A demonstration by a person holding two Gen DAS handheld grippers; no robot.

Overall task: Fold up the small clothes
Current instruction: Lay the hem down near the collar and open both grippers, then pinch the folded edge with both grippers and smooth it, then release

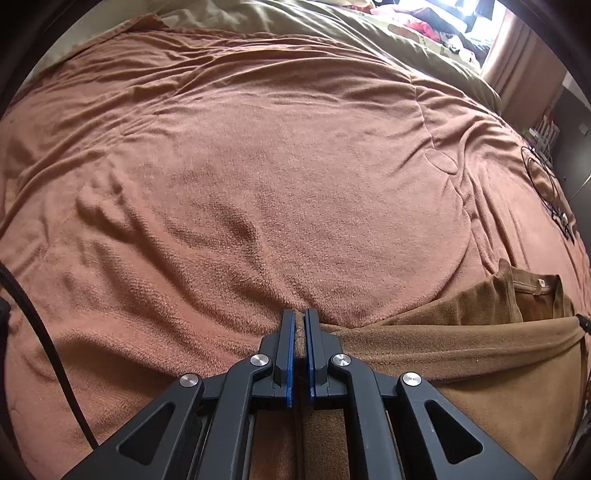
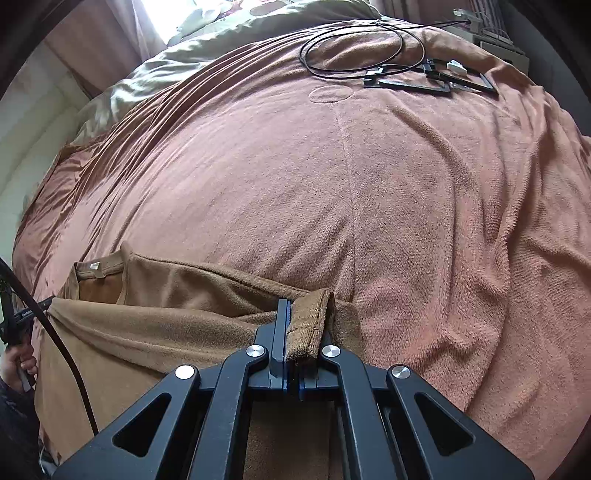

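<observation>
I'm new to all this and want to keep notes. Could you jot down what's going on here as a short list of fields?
Setting: a bed covered with a pinkish-brown blanket
Garment: a brown top, lying on the blanket, neck label visible
Left tongs: shut on the top's edge
Right tongs: shut on a bunched fold of the top
Stage: fold being carried across, not yet laid down
Other things: black cable loop and flat black frames at the far side; olive duvet beyond

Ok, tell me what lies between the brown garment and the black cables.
Only bare blanket between the garment and the cables, seen in the right wrist view.
</observation>
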